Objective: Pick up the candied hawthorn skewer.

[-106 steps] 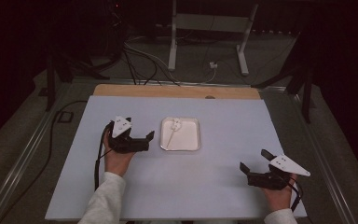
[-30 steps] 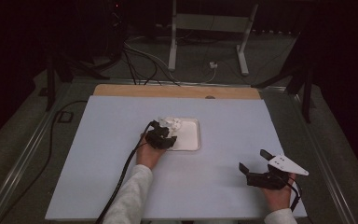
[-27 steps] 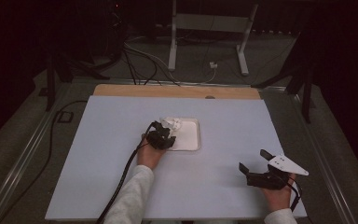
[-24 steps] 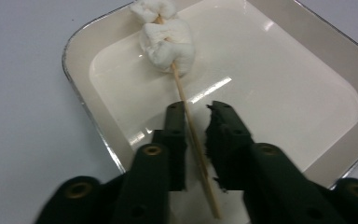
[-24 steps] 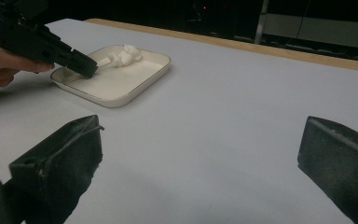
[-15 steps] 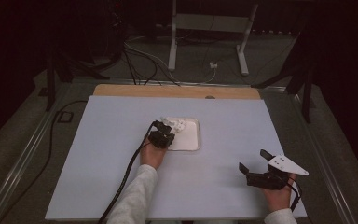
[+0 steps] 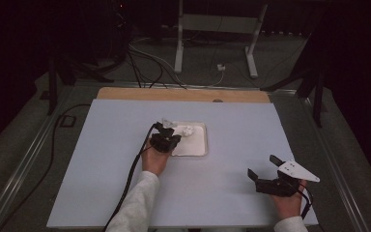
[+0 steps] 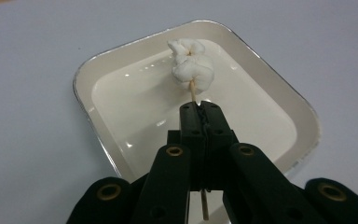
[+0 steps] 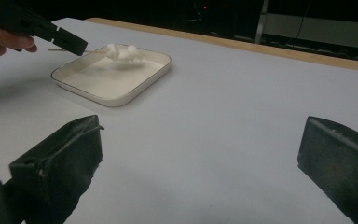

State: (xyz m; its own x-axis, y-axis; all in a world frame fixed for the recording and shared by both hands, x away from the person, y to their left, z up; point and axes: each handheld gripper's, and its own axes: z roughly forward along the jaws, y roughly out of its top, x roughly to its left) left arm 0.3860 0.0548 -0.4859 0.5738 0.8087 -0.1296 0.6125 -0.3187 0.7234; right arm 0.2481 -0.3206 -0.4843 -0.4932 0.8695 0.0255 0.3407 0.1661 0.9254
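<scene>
White marshmallow skewer (image 7: 186, 130) over the cream tray (image 7: 199, 148) at mid-table, pinched by the left gripper (image 7: 166, 141); right gripper (image 7: 265, 176) parked near the table's front right corner, well apart. Left gripper view: jaws clamped tight on the wooden stick, marshmallows (image 8: 191, 65) hanging above the tray's (image 8: 279, 100) floor. Right gripper view: own jaws spread wide, nothing between them, skewer (image 9: 121, 52) held level over the tray (image 9: 135, 88) beyond.

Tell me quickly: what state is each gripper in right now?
Left gripper: shut on the skewer of marshmallows, over the tray.
Right gripper: open, holding nothing.
</scene>
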